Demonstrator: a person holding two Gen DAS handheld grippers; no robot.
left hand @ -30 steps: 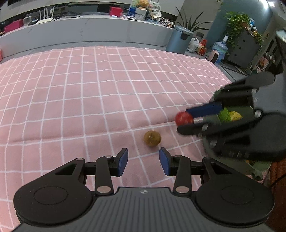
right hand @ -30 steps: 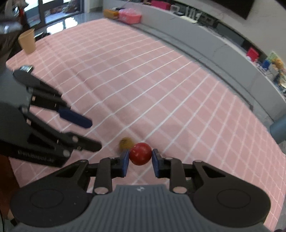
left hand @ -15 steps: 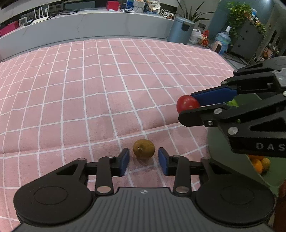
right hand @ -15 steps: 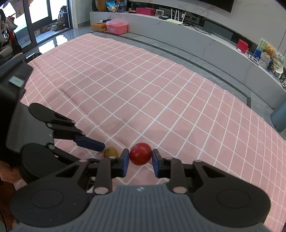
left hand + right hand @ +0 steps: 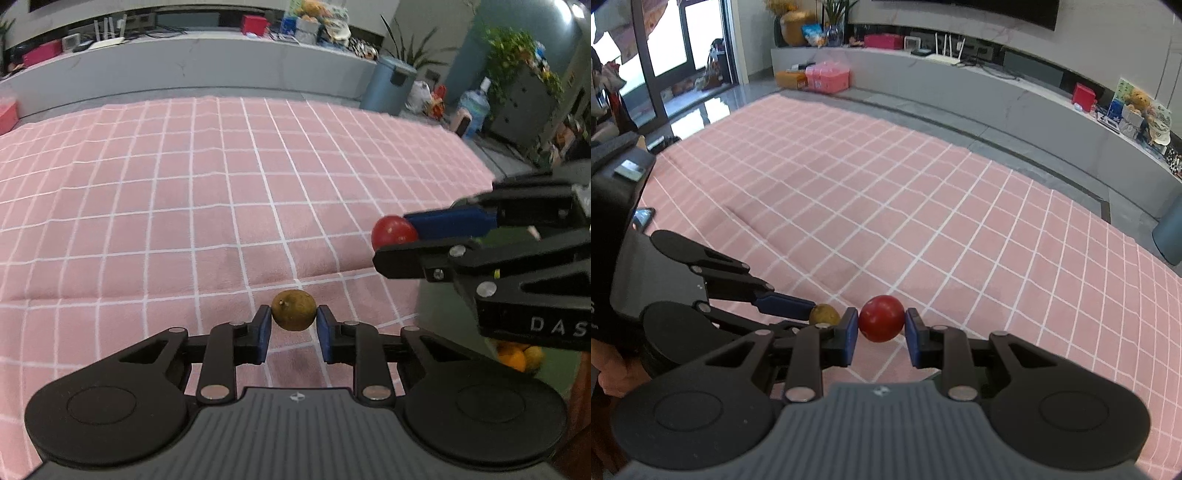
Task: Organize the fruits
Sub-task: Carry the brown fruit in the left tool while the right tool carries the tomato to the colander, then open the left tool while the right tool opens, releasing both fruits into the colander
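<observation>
My left gripper is shut on a small brown-green round fruit, held just above the pink checked cloth. The same fruit shows in the right wrist view between the left gripper's blue pads. My right gripper is shut on a red round fruit, held above the cloth; it also shows in the left wrist view at the right. A green bowl holding orange fruits sits at the right, mostly hidden behind the right gripper.
The pink cloth covers a wide table. A grey bench with boxes and routers runs along the far side. A grey bin, a water bottle and plants stand beyond the table's right end.
My left gripper moved forward to the brown-green fruit, closed on it and lifted it slightly. My right gripper kept hold of the red fruit and rose a little.
</observation>
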